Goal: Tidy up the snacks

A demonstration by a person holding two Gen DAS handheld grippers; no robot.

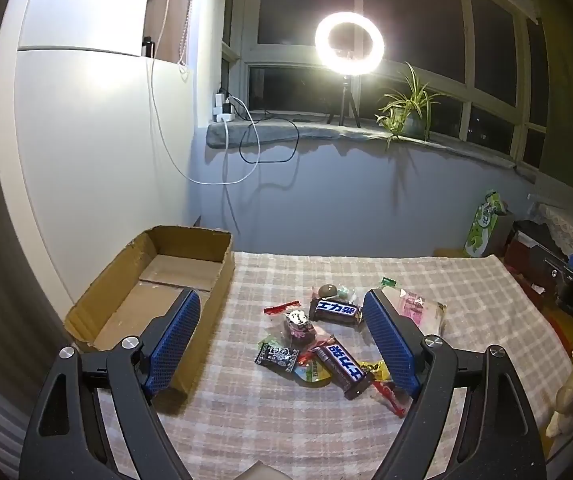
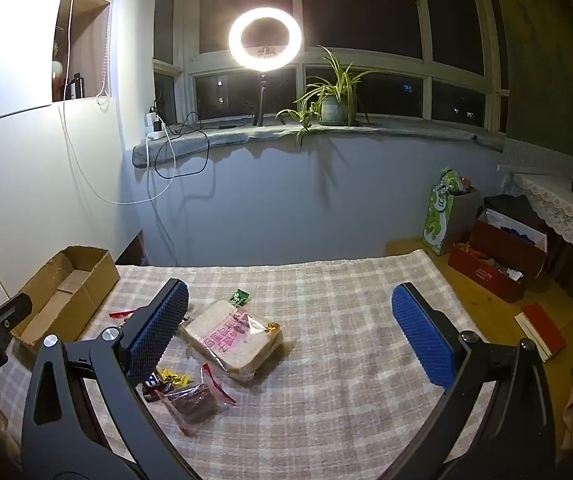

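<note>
You're at the very start: both tools stand wide open and hold nothing. The snacks lie loose on the checked counter, between and just ahead of your left tool; the cardboard box sits empty beside its left finger. The bagged sandwich lies ahead of your right tool, near its left finger. Next, I'd judge, close on one crinkly wrapper.
</note>
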